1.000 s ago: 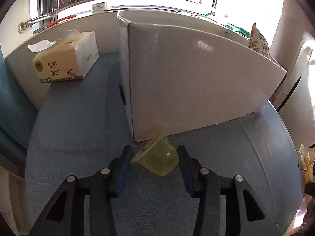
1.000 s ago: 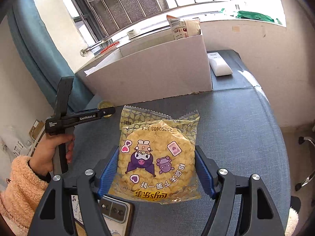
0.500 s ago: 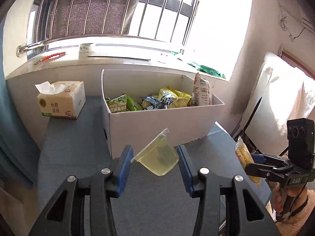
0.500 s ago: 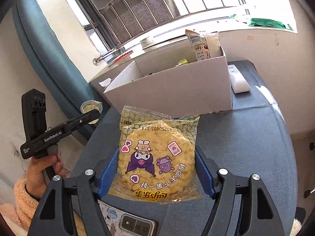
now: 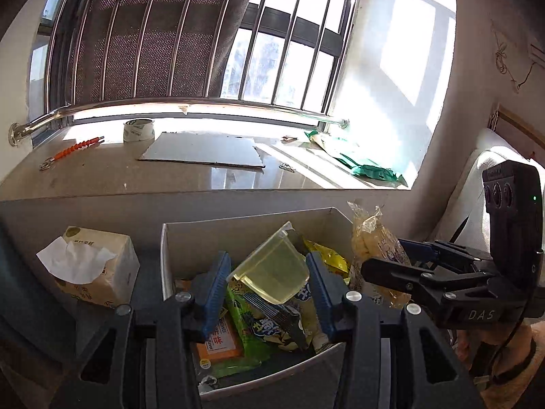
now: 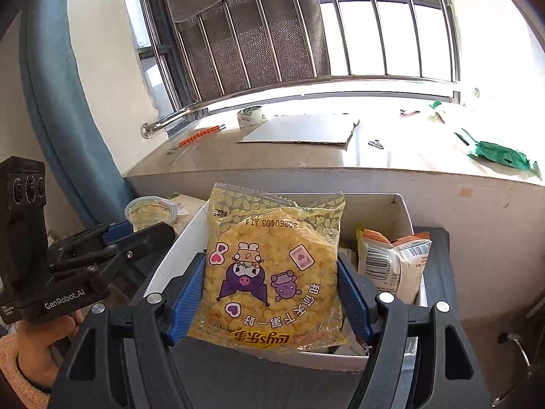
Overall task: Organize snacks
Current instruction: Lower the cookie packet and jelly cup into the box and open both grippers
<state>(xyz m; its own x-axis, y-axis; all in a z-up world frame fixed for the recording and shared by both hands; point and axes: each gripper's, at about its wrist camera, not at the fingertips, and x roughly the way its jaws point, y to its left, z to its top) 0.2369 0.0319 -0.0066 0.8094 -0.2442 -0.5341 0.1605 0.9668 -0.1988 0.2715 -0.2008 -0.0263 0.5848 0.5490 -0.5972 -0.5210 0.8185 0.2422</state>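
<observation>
fingers (image 5: 218, 283) grip a jelly cup (image 5: 272, 272) above the snack-filled box (image 5: 245, 228).

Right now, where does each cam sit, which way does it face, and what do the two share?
Left wrist: on the left gripper, looking down and forward into the box toward the window; its fingers hold a jelly cup; the right gripper shows at right.
Right wrist: on the right gripper, same heading; its fingers hold a chip bag; the left gripper and a hand show at left.
Shared: box, sill, tape roll, both snacks, each other's gripper.
</observation>
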